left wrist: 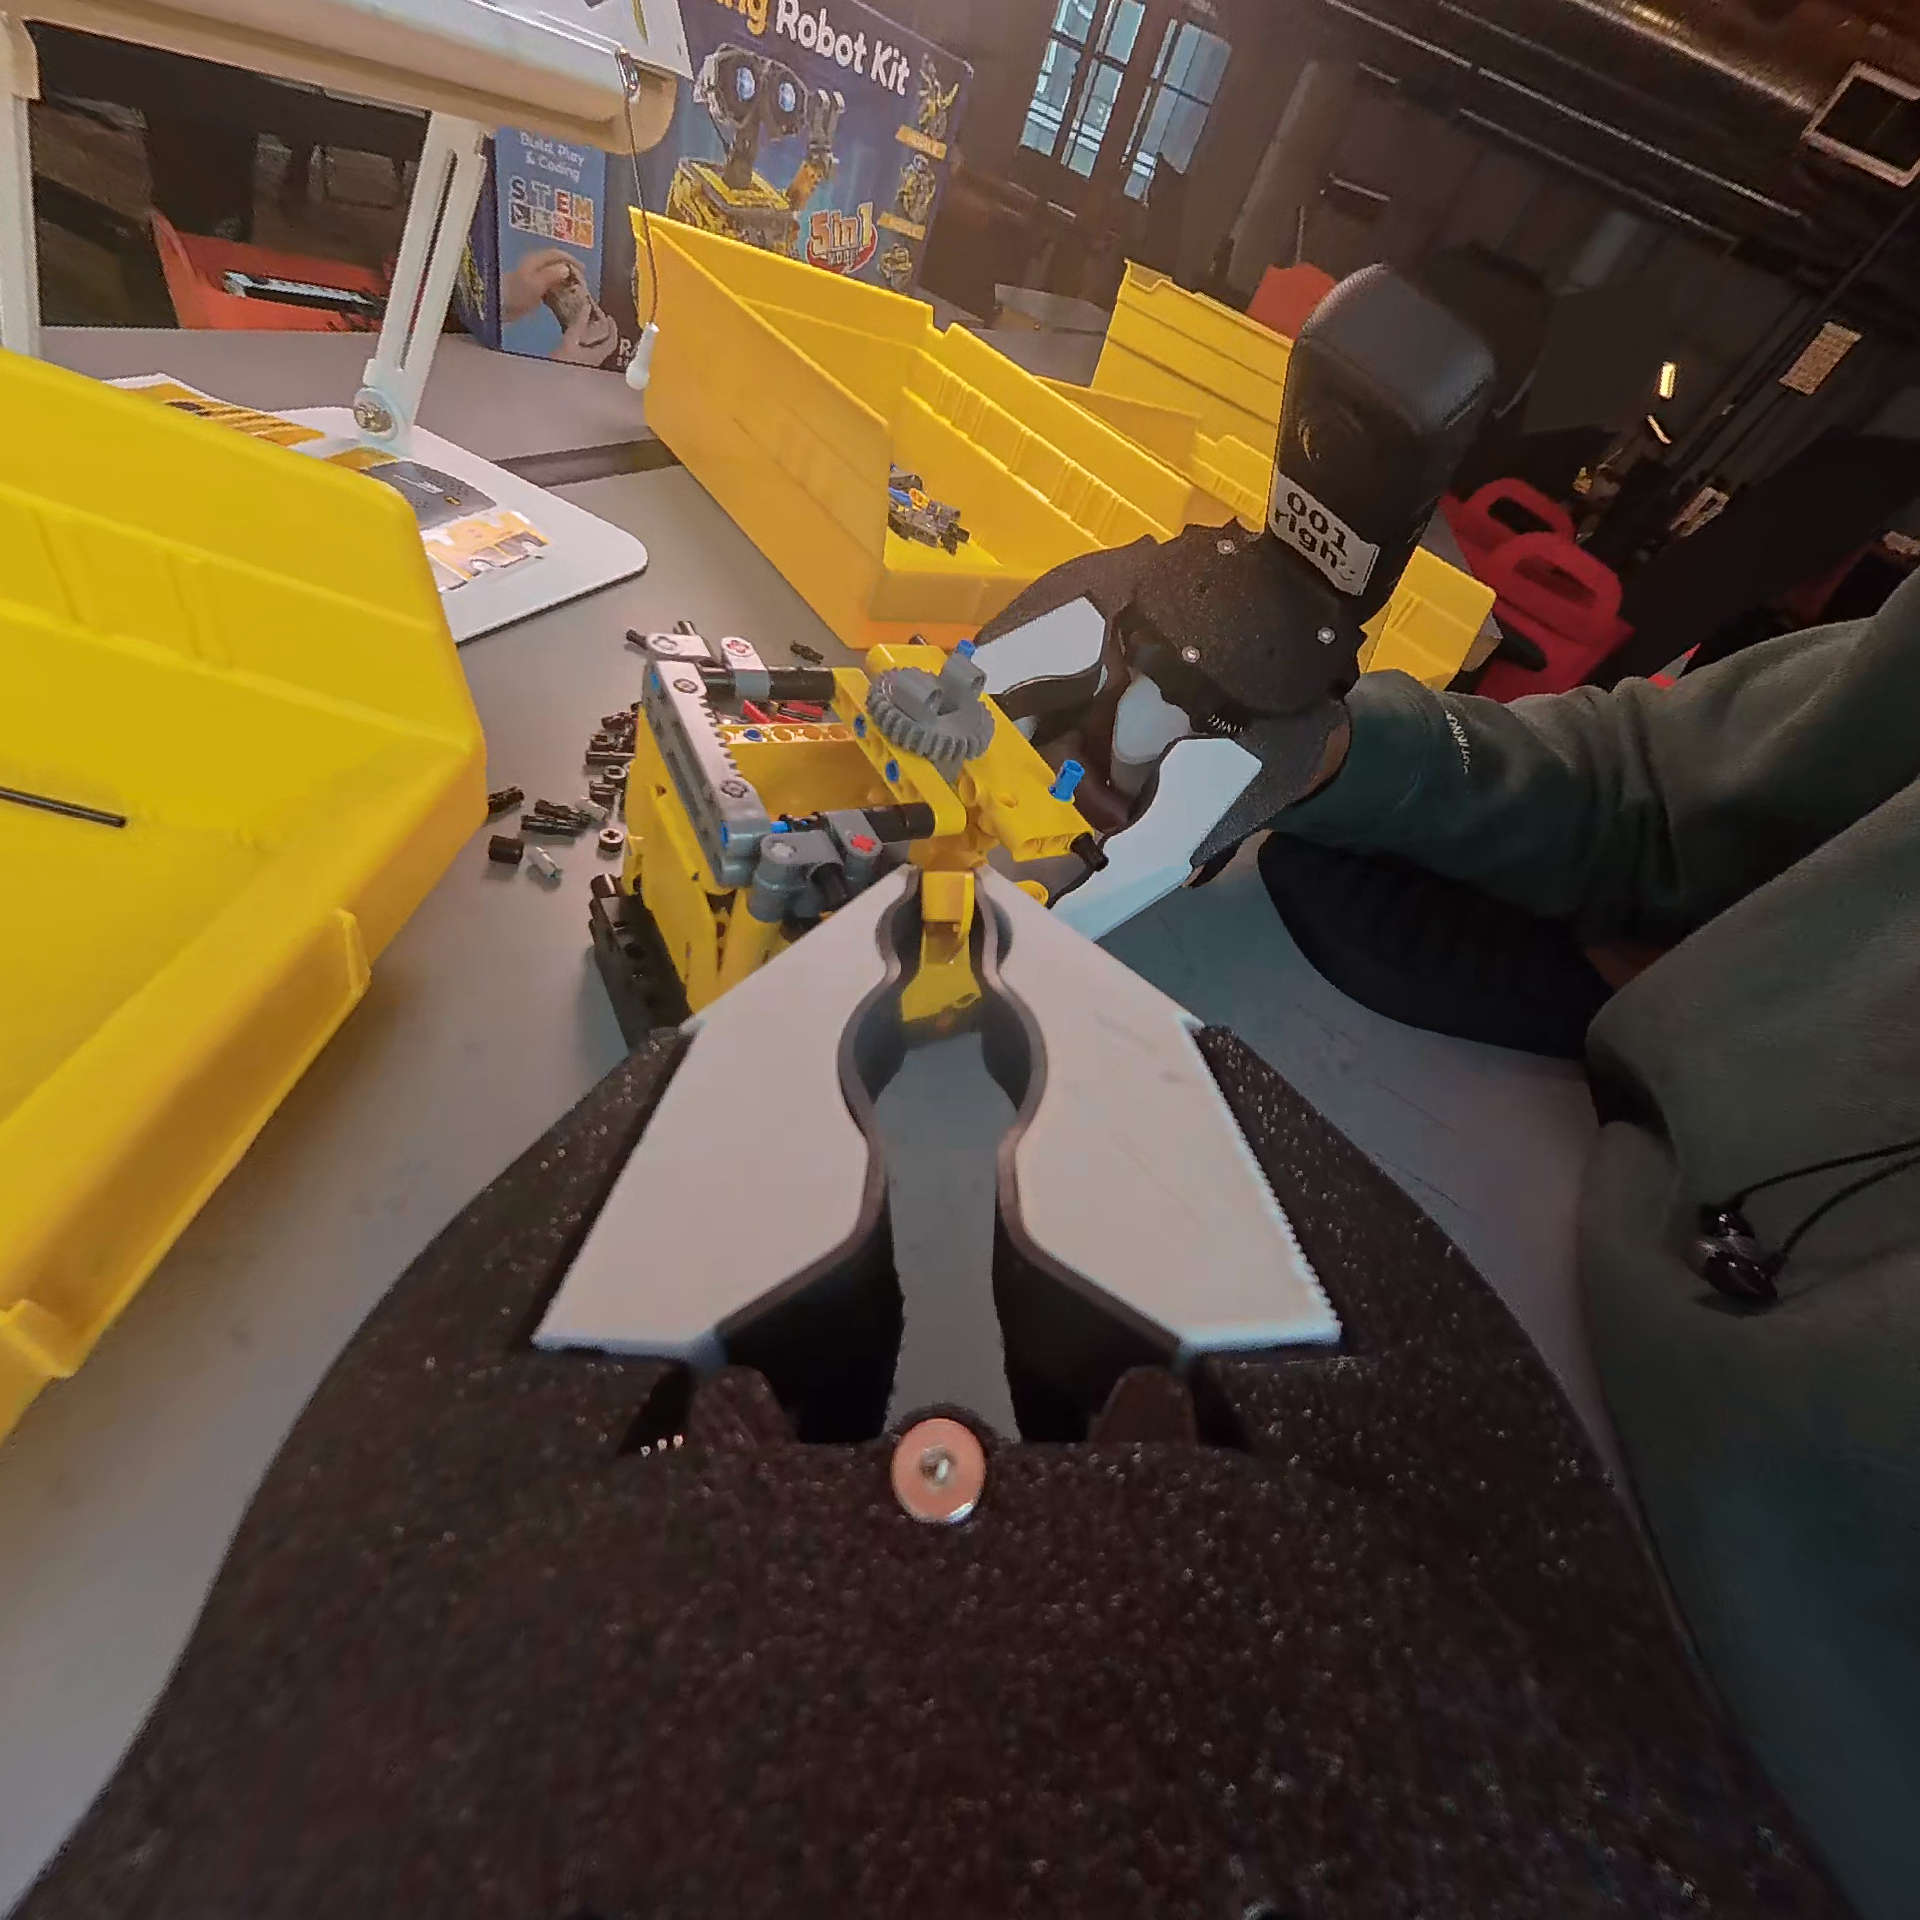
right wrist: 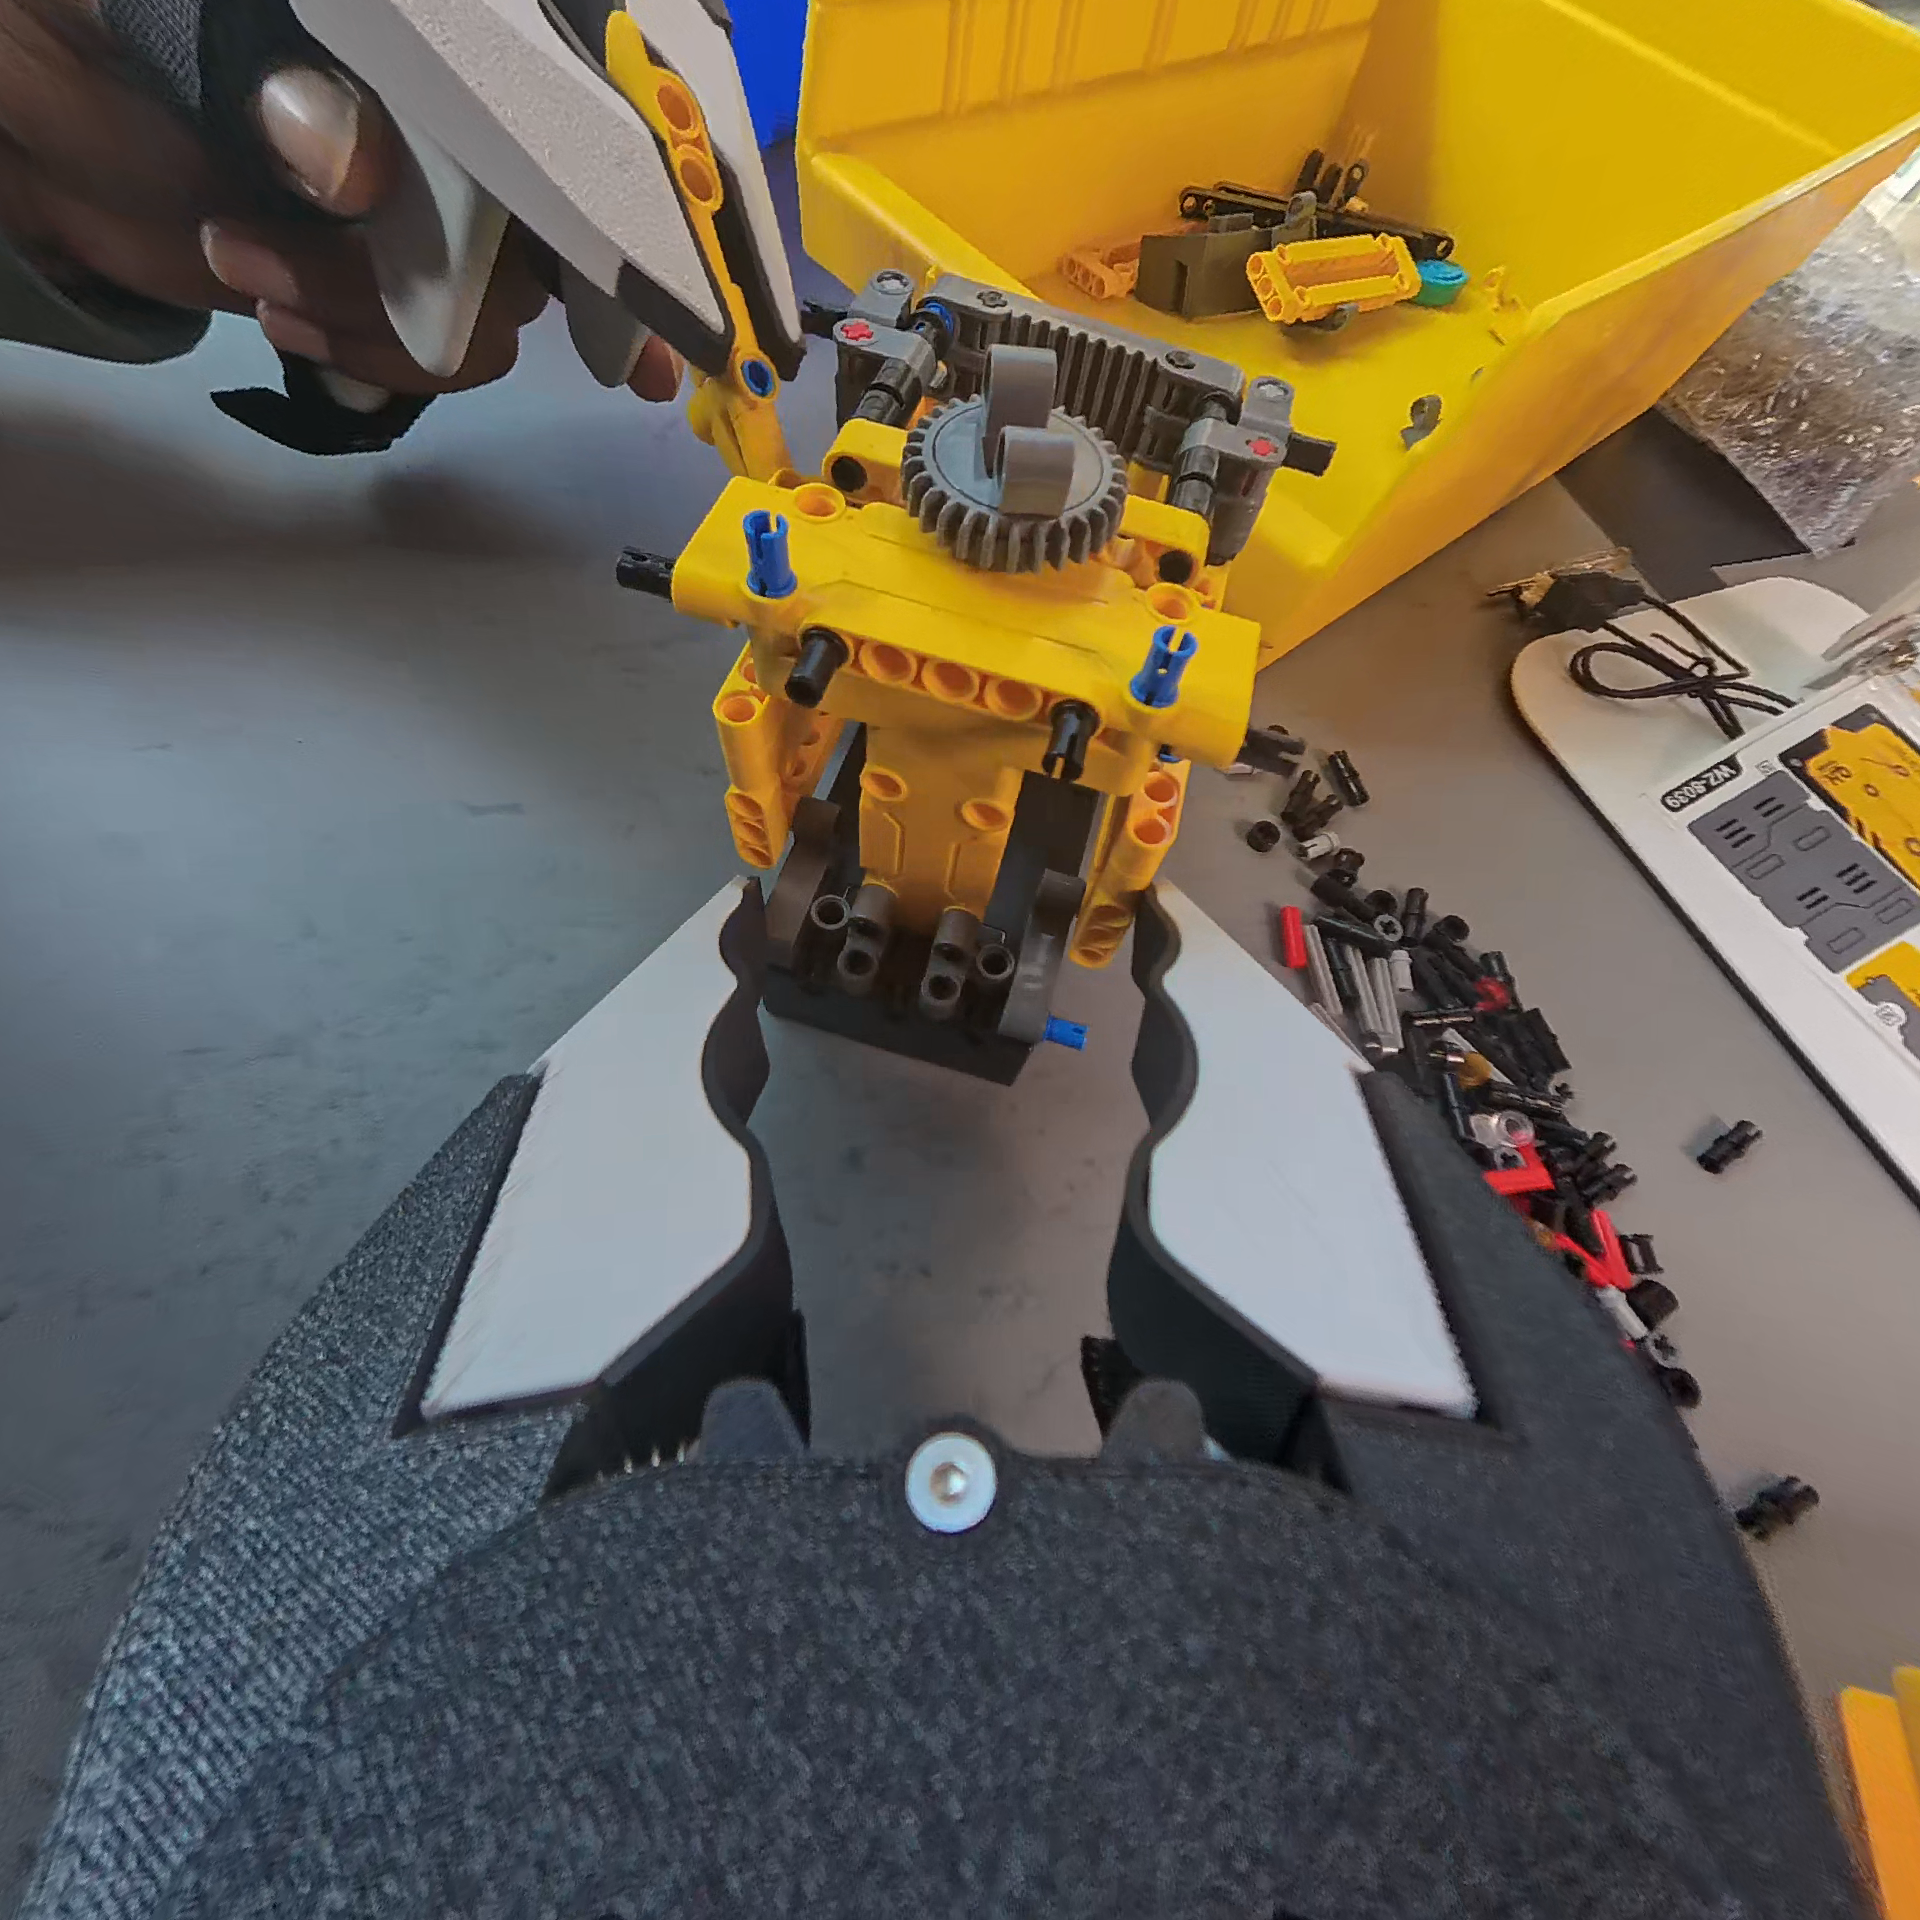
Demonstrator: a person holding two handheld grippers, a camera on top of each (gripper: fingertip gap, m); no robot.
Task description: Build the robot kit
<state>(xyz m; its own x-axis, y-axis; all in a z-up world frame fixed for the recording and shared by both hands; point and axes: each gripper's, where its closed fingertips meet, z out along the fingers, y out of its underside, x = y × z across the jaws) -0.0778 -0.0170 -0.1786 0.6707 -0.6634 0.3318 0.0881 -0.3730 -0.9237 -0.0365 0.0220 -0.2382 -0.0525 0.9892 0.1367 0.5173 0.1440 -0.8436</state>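
Block model dead centre on the table; bin behind at one o'clock, loose pins at three.

A workshop or maker space is shown, set up for kit assembly. A grey worktable is seen, with yellow plastic parts bins at 9 and 12 o'clock and loose black connector pins scattered at 3 o'clock. A robot kit box is propped at 12 o'clock, a printed instruction sheet is laid flat, and dark industrial windows are glimpsed behind.
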